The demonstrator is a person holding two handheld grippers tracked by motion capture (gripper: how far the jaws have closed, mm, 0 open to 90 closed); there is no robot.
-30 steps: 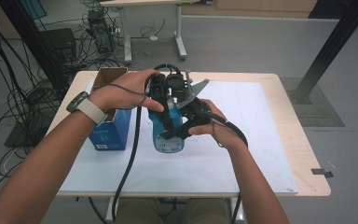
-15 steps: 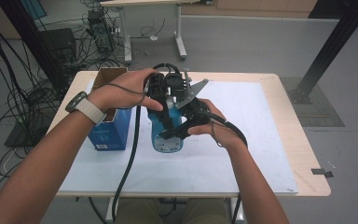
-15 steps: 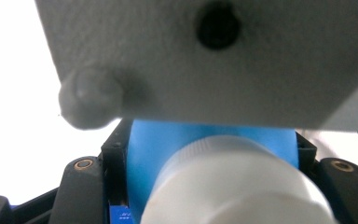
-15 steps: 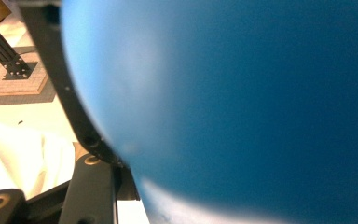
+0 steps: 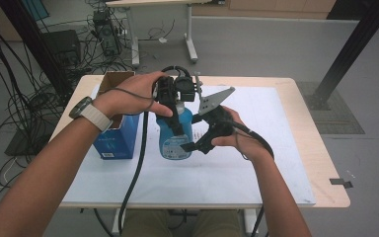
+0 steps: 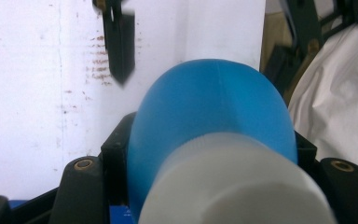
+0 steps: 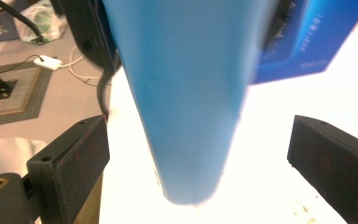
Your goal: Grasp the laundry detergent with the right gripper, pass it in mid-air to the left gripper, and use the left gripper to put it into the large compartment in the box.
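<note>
A blue bottle [image 5: 176, 139] with a white cap [image 6: 235, 189] stands upright on the white mat [image 5: 256, 163] at the table's middle. My left gripper [image 5: 176, 106] comes down from above and is shut on the bottle's [image 6: 214, 107] shoulder just under the cap. My right gripper [image 5: 196, 143] is at the lower right side of the bottle. Its jaws have just been opening. In the right gripper view the bottle [image 7: 186, 93] stands between the two pads [image 7: 74, 158], with clear gaps on both sides.
A blue carton [image 5: 116, 133] with an open cardboard top stands just left of the bottle, also seen as the blue carton [image 7: 317, 37] behind it. Cables trail from both grippers toward the table's near edge. Desks, cables and equipment stand on the floor beyond.
The right gripper's jaws have spread off the lower bottle and the right hand has shifted a little. The left gripper and the bottle have not moved.
</note>
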